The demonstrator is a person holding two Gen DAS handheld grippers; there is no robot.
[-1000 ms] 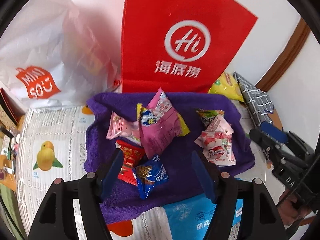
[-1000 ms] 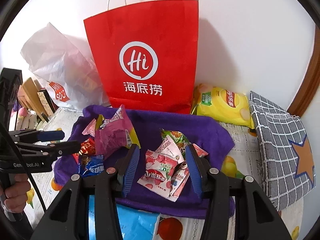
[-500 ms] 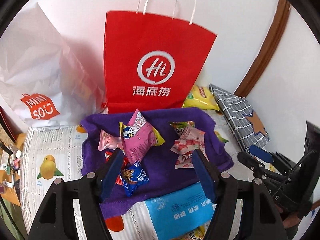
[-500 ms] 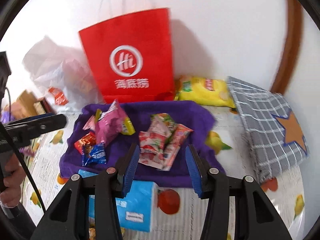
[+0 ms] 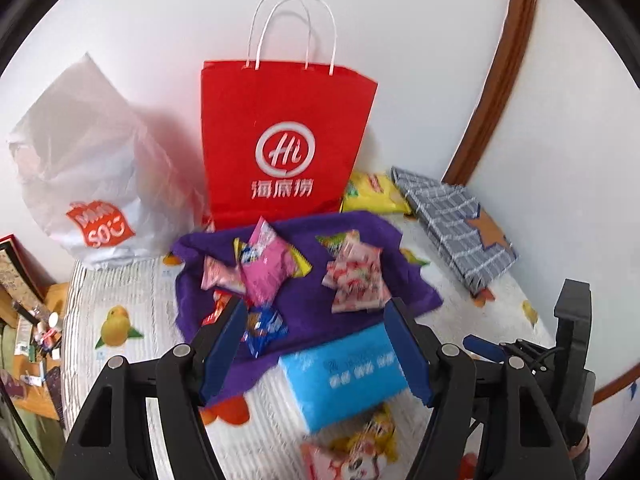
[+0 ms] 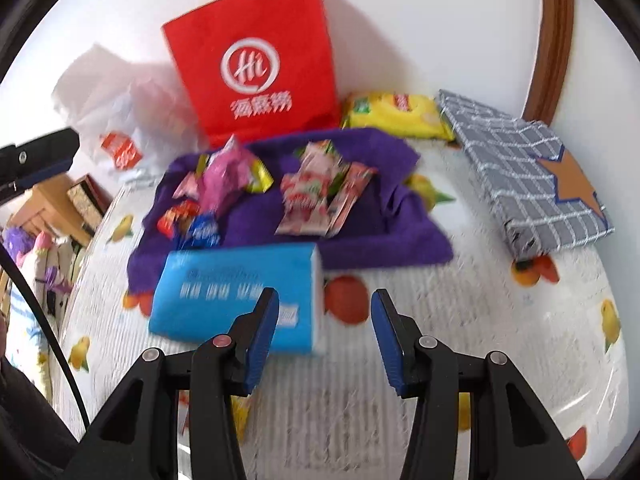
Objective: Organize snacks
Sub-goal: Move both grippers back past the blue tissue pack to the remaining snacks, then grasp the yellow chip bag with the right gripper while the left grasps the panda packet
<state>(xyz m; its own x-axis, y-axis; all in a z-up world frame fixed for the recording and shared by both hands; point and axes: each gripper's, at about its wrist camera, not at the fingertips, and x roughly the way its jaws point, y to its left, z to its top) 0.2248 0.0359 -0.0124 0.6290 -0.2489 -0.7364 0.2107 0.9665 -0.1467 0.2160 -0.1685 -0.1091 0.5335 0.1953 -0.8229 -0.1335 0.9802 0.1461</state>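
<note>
Our left gripper hangs released and empty, jaws spread wide. Beyond its left finger lie a red packet and a blue packet on the purple cloth, with a pink packet further ahead. Past its right finger sits a pile of red-and-white packets, and just under that finger a blue tissue pack. A red paper bag stands upright behind the cloth.

Our right gripper is likewise released and carries nothing; the blue tissue pack lies just ahead of its left finger, while the snacks are well ahead on the cloth, and a yellow chip bag sits far ahead to the right beside a grey checked box.

Both views are blurred, so we judge the grippers are in motion. To do this well, we should settle first, choose one packet per gripper, come down over its middle with jaws straddling it, and pinch the wrapper without catching the cloth beneath.
</note>
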